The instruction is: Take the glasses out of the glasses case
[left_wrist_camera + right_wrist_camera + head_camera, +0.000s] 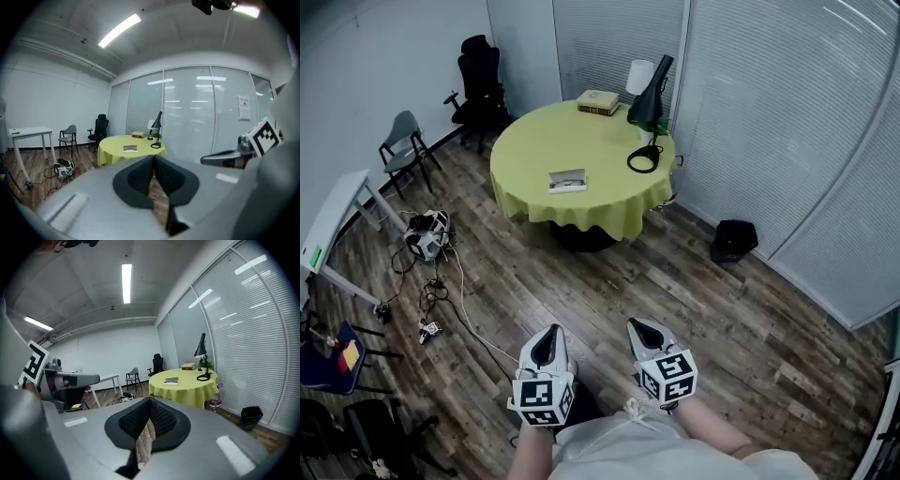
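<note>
A grey chair [401,141] stands at the upper left, with tangled cables [427,239] on the wood floor below it. Low in the frame, the left claw [549,339] is clenched on nothing, well apart from the round desk [534,141] with its yellow-green cloth. The glasses case [568,180] lies untouched on the near part of the desk. The right claw [643,334] is likewise clenched and empty. A black lamp [652,98] stands at the desk's right edge, and a black bin [733,240] sits on the floor further right.
</note>
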Tool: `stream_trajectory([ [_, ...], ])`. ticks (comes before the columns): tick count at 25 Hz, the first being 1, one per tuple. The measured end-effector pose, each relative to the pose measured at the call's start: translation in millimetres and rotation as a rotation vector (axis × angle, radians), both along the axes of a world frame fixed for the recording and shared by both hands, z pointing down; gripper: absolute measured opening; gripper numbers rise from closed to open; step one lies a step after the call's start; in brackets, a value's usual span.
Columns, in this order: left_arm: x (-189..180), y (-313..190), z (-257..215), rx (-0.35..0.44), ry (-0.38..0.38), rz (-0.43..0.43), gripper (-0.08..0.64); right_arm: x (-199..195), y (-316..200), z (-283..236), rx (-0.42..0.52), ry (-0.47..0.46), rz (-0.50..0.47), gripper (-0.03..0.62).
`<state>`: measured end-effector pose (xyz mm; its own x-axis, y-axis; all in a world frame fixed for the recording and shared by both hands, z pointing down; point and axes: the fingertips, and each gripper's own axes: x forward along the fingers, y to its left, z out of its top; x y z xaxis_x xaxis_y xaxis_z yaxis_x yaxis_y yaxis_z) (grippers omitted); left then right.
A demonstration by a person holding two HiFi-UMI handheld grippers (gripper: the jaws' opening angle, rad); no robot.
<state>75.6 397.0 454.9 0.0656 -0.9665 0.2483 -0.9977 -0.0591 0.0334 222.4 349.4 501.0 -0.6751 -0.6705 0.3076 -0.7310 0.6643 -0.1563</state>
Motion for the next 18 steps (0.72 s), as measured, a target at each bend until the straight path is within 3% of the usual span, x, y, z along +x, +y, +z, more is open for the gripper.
stream_trajectory([
  [7,-75,-72,-10,0.015,0.019,0.05,0.006,-81,-61,-5,0.009,0.049,0.011,0.0],
  [18,-212,-193,-21,0.013,0.022,0.154,0.006,-215,-171,-18,0.014,0.045,0.121,0.0],
])
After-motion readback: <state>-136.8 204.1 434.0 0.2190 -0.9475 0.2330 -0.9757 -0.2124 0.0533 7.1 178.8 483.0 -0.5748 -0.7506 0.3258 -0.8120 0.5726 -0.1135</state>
